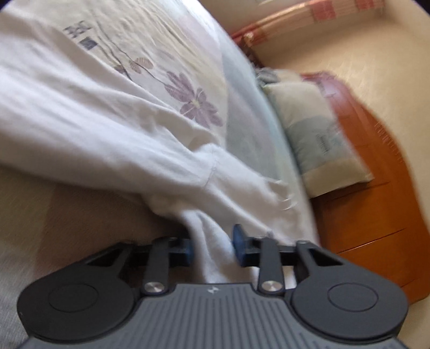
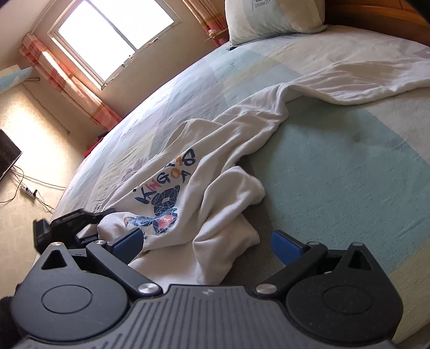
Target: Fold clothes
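The left gripper (image 1: pixel 212 245) was closed on a bunched fold of the white sweatshirt (image 1: pixel 107 128), its blue pads pressed in from both sides with the cloth pinched between them; in the right wrist view it showed at the far left of the garment, at the near edge of the bed (image 2: pixel 349 171). That grip looked meant to take up the hem or a corner so the cloth could be lifted and spread. The sweatshirt itself lay crumpled across the bed, its printed front (image 2: pixel 166 188) facing up near the left and one long sleeve (image 2: pixel 349 77) trailing away to the far right, so it was not yet laid flat for folding. To the right, the right gripper (image 2: pixel 212 241) stood wide open, its pads on either side of a rumpled lump of white cloth and pressing on none of it, probably poised to take a second hold and help pull the garment straight. A pillow (image 2: pixel 271 18) lay at the far end of the bed, well apart from the work.
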### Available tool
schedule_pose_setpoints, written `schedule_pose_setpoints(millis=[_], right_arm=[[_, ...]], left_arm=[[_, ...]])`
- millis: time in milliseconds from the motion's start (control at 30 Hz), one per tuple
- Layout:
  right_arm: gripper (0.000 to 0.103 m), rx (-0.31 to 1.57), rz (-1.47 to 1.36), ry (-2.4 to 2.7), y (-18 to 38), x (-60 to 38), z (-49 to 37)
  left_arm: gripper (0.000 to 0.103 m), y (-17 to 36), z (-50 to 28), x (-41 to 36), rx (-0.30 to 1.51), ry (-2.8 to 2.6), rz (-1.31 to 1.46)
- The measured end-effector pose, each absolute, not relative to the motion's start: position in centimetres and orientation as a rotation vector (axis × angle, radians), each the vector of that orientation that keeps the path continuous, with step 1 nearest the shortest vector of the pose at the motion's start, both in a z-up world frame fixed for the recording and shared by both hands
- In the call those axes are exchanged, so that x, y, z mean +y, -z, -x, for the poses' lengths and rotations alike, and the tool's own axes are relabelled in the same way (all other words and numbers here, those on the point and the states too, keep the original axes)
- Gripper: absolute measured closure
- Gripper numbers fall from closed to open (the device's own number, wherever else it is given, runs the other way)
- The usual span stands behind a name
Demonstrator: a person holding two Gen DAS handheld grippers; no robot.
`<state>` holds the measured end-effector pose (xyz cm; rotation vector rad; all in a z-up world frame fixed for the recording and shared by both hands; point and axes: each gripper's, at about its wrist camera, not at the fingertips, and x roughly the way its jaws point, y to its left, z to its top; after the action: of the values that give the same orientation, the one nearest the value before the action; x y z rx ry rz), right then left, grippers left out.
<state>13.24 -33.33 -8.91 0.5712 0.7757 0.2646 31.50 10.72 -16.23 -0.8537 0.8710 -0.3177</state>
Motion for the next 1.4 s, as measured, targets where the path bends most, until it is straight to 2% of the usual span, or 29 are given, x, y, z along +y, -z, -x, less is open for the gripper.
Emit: schedule_pose_setpoints(millis=[100, 300, 433, 567, 633, 833, 1033, 1267, 1400], right_arm=[[0.0, 0.784, -0.546, -0.267, 8.8, -33.0, -13.1], [0.0, 0.781, -0.534, -0.263, 8.7, -33.2, -13.0], [0.0, 0.783, -0.542, -0.261, 8.9, -33.2, -13.3], [0.0, 0.796, -0.526, -0.271, 9.2, -32.8, -13.4], [0.0, 0.807, -0.524, -0.283, 9.6, -32.9, -13.5], [0.0, 0.821, -0.504, -0.319, 11.0, -33.7, -14.7], [0.0, 0.807, -0.501, -0.466, 12.5, -33.8, -18.5], [0.0, 0.914, -0.616, -0.59, 12.5, -34.0, -18.5], [0.0, 0.9, -0.652, -0.647, 13.0, -34.6, -17.3]], left_arm=[[0.097, 15.6, -31.1, 10.4, 0.865, 0.279, 0.832], [0.102, 12.6, -28.9, 13.6, 0.781, 0.205, 0.777], [0.101, 11.5, -29.7, 16.4, 0.754, 0.145, 0.78], [0.099, 11.8, -29.9, 15.7, 0.798, 0.141, 0.727], [0.084, 12.0, -29.2, 15.1, 0.809, 0.148, 0.705], [0.06, 11.8, -23.8, 14.0, 0.827, 0.151, 0.677], [0.047, 10.3, -19.6, 12.1, 0.821, 0.194, 0.613], [0.045, 8.4, -18.8, 9.1, 0.803, 0.254, 0.505], [0.039, 7.6, -18.7, 7.3, 0.784, 0.298, 0.44]])
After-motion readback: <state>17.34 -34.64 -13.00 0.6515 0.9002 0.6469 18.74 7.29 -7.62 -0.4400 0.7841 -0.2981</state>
